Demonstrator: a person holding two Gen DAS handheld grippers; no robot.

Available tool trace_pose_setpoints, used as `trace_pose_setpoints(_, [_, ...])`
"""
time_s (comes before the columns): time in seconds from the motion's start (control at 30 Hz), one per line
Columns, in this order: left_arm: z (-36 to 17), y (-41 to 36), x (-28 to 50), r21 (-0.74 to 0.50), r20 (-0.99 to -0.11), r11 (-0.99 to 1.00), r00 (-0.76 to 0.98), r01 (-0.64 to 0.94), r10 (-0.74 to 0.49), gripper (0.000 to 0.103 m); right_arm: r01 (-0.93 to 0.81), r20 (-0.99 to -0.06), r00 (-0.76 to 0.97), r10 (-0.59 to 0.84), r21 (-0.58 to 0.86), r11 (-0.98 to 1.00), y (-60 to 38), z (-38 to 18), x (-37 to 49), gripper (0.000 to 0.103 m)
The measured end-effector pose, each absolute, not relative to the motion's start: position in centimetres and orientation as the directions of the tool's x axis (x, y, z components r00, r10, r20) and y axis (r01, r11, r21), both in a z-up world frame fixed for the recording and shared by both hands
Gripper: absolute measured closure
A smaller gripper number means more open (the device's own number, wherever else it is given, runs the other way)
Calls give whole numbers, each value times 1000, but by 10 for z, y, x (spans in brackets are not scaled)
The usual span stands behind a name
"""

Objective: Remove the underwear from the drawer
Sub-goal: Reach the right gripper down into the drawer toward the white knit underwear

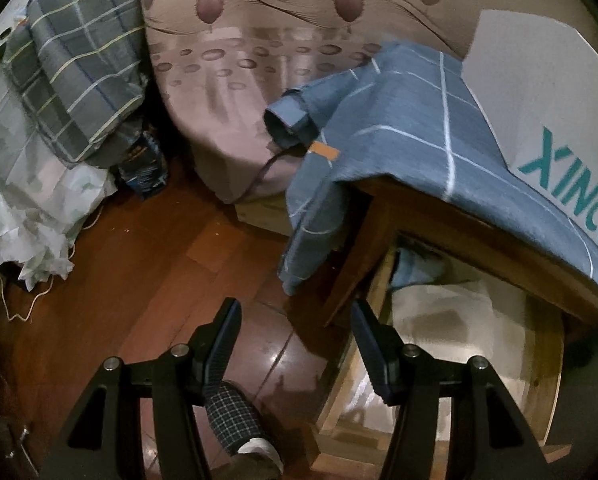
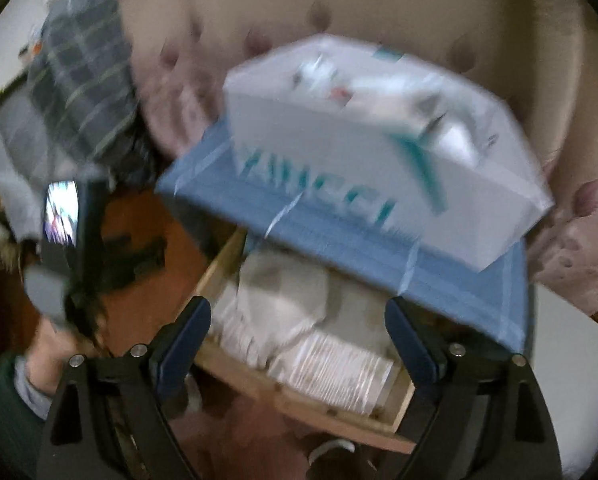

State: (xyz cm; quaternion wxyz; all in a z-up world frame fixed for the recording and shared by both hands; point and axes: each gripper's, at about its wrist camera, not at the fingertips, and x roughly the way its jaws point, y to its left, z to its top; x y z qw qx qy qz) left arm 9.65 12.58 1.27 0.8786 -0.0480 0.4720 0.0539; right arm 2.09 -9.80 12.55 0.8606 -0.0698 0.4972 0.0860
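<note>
So from the left wrist cam, the left gripper [image 1: 295, 320] hangs over the reddish wood floor [image 1: 147, 248] with its jaws about halfway apart and nothing between them. Off to its right and a bit ahead is the wooden nightstand [image 1: 363, 248], draped in a blue checked cloth [image 1: 411, 128] with a white box [image 1: 547, 92] sitting on top. Right under that, just right of the right finger, the drawer [image 1: 339, 400] is pulled out, with pale folded stuff inside that's too blurry here to call. A checked trouser leg [image 1: 231, 412] pokes out between the fingers, low down. Ahead is the pinkish bed [image 1: 235, 92], and far left a grey plaid pillow [image 1: 79, 60]. The right wrist cam is pretty smeared, but the right gripper [image 2: 299, 320] is spread wide, holding nothing, right above the open drawer [image 2: 311, 396]. The underwear [image 2: 295, 320], whitish folded pieces, lies in the drawer directly between and ahead of the fingers. The box [image 2: 363, 148] and blue cloth [image 2: 451, 292] overhang it just ahead. Left of it, a hand [image 2: 51, 356] holds the other gripper.
</note>
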Motion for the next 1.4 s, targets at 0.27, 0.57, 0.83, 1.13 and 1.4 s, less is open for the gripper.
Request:
trace_pose_setpoints(0.27, [14, 146, 97, -76, -838, 974, 543, -215, 55, 45, -209, -947, 309, 87, 22, 978, -72, 25, 49, 16])
trace_pose_setpoints(0.57, [14, 158, 98, -106, -843, 964, 537, -245, 43, 45, -340, -966, 252, -57, -143, 929, -39, -34, 91, 11])
trace_pose_setpoints(0.83, [13, 165, 100, -135, -852, 957, 524, -255, 19, 45, -438, -975, 201, -92, -173, 882, -16, -58, 110, 5])
trace_pose_setpoints(1.13, [12, 165, 101, -152, -853, 958, 521, -242, -3, 45, -605, -943, 245, -225, -330, 724, 17, -89, 111, 4])
trace_pose_setpoints(1.4, [10, 165, 103, -166, -858, 956, 514, -243, -19, 45, -660, -892, 280, -356, -448, 603, 19, -121, 117, 4])
